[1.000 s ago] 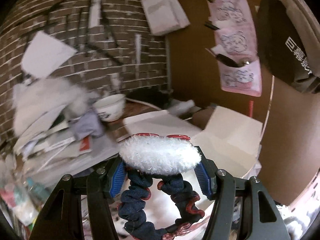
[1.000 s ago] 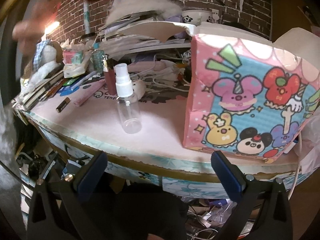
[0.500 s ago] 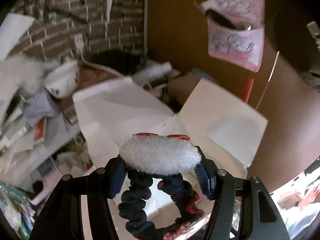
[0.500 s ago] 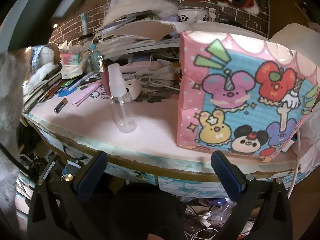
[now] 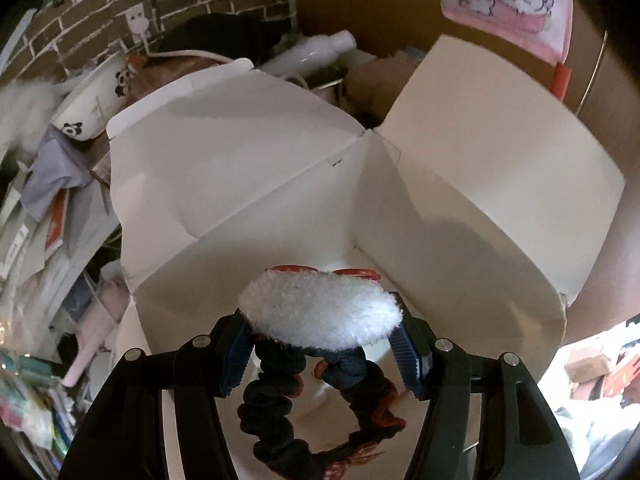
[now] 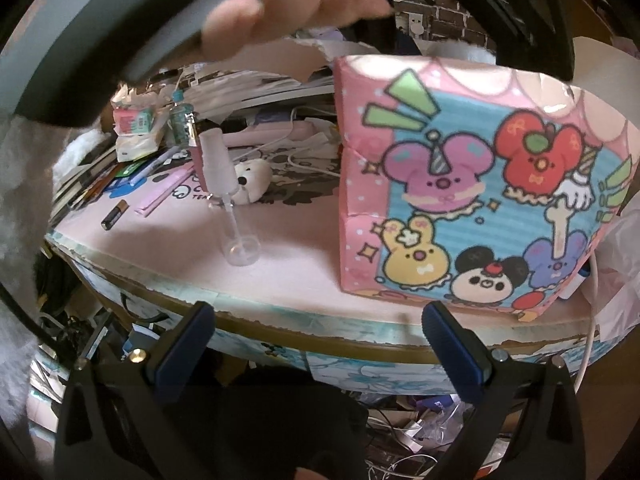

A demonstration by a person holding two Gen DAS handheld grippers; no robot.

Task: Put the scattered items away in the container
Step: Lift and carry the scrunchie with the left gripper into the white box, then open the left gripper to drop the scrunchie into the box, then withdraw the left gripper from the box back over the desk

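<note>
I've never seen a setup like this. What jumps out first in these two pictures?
In the left view, the left gripper clamps a navy scrunchie topped with a fluffy white puff, held over an open white-lined box. In the right view, that box's pink cartoon-animal side fills the desk's right part, with a clear spray bottle standing to its left, while the right gripper waits open at the desk edge.

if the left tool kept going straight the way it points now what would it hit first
Probably the white inner wall of the open box. The left tool, shut on the scrunchie, points into the box opening; depth is unclear, so it might meet the floor first.
</note>
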